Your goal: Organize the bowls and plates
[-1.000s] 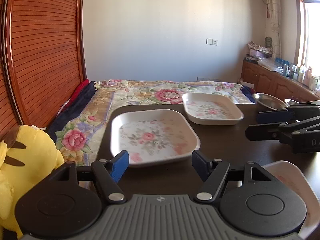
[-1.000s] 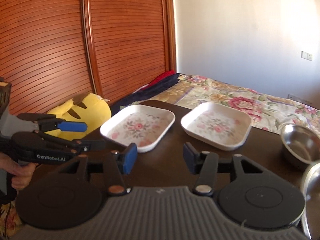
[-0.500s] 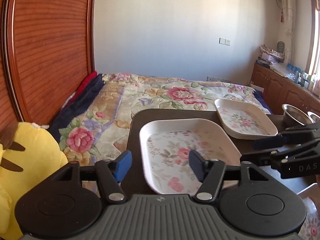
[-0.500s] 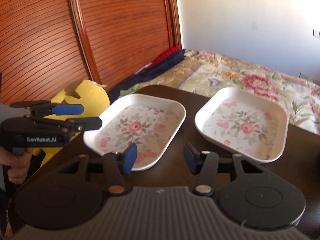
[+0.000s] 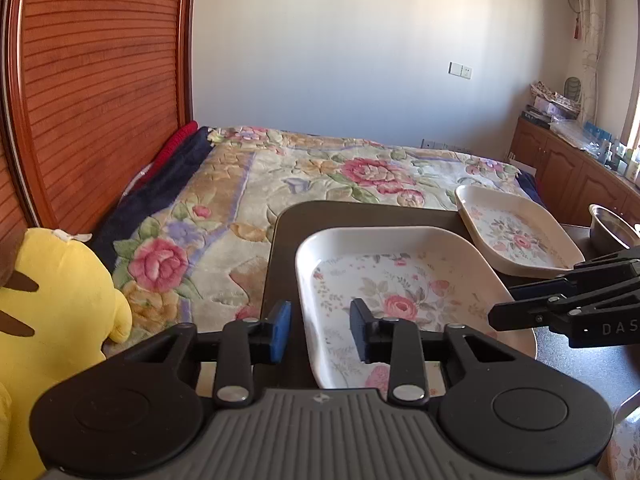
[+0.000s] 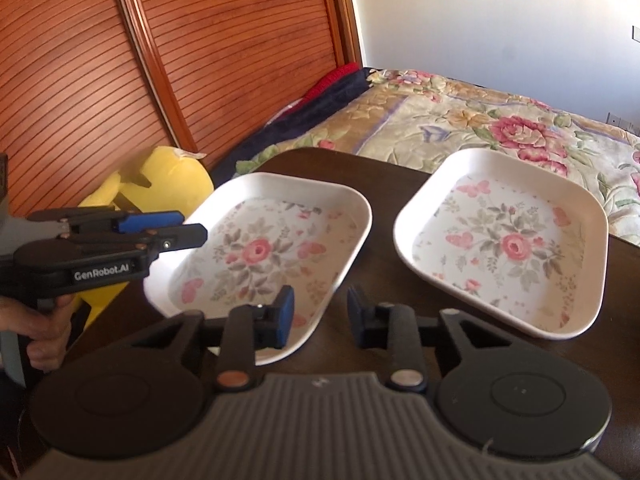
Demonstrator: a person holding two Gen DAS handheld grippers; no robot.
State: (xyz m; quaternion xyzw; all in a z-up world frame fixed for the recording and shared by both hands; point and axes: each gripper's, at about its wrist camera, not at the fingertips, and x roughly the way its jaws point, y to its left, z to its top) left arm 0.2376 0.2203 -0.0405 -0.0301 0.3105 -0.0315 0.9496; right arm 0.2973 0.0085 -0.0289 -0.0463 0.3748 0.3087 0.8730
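Observation:
Two white square plates with rose prints lie on the dark table (image 5: 286,220). The near plate (image 5: 396,292) (image 6: 264,256) is at the table's left end. The far plate (image 5: 516,232) (image 6: 504,240) lies to its right. My left gripper (image 5: 320,330) is open, its jaws either side of the near plate's left rim, nothing gripped. It also shows in the right wrist view (image 6: 188,228) at that plate's left edge. My right gripper (image 6: 320,316) is open and empty over the near plate's right front corner; it shows in the left wrist view (image 5: 516,304).
A steel bowl (image 5: 612,228) sits at the table's right. Another floral plate's edge (image 5: 626,432) shows at the lower right. A yellow plush toy (image 5: 52,300) sits left of the table, the floral bed (image 5: 320,176) behind it, wooden panels on the left.
Both grippers have moved left and closer to the near plate. My left gripper's jaws now straddle its left rim and stand somewhat narrower than before.

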